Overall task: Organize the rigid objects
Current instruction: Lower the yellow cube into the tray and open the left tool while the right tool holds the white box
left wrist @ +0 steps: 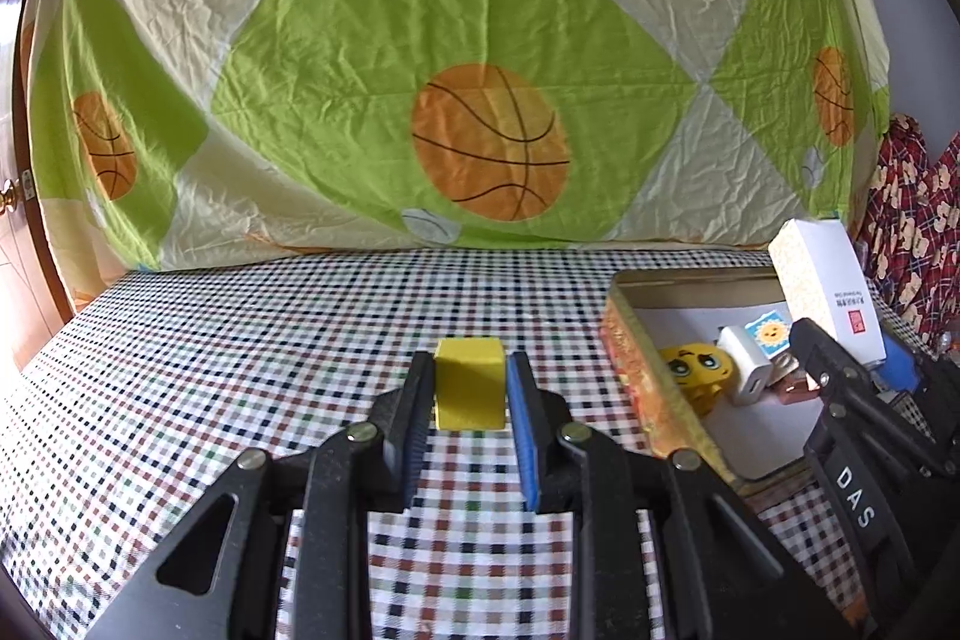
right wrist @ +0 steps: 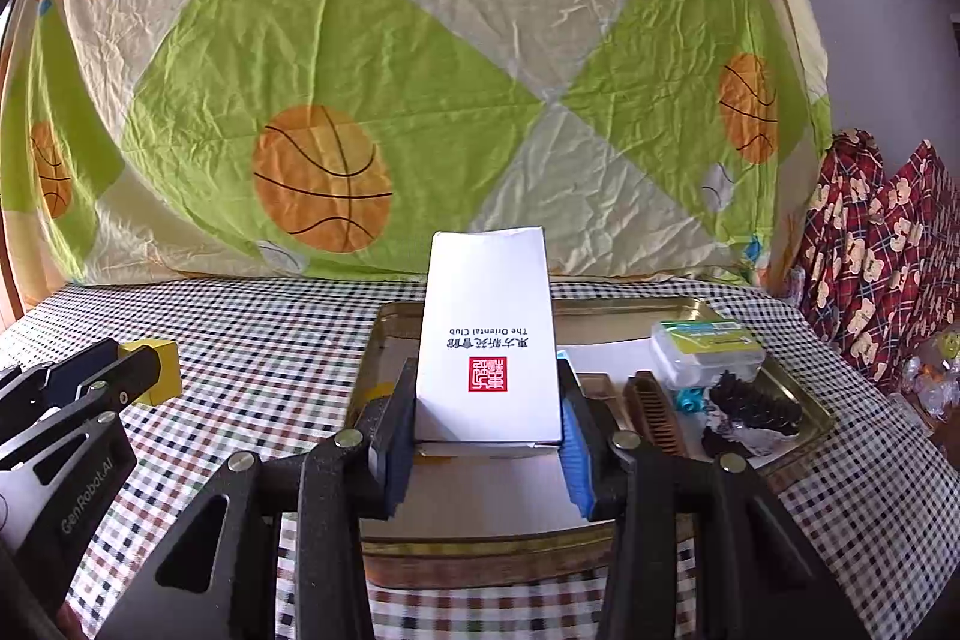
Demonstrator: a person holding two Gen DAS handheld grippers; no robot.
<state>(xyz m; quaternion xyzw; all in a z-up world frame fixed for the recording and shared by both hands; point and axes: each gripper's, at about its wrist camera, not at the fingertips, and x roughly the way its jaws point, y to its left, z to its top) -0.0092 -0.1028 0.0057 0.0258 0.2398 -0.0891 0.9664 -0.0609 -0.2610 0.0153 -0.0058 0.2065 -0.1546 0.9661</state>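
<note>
My left gripper is shut on a yellow cube just above the checked tablecloth, left of the gold tin tray. The cube also shows in the right wrist view, held by the left gripper. My right gripper is shut on a white carton with a red seal, held upright over the tray. In the left wrist view the carton and right gripper hang over the tray's right part.
The tray holds a yellow emoji toy, a white charger, a sun-picture block, a clear plastic box, a wooden comb and a black hair clip. A basketball-print sheet hangs behind. Red plaid fabric lies right.
</note>
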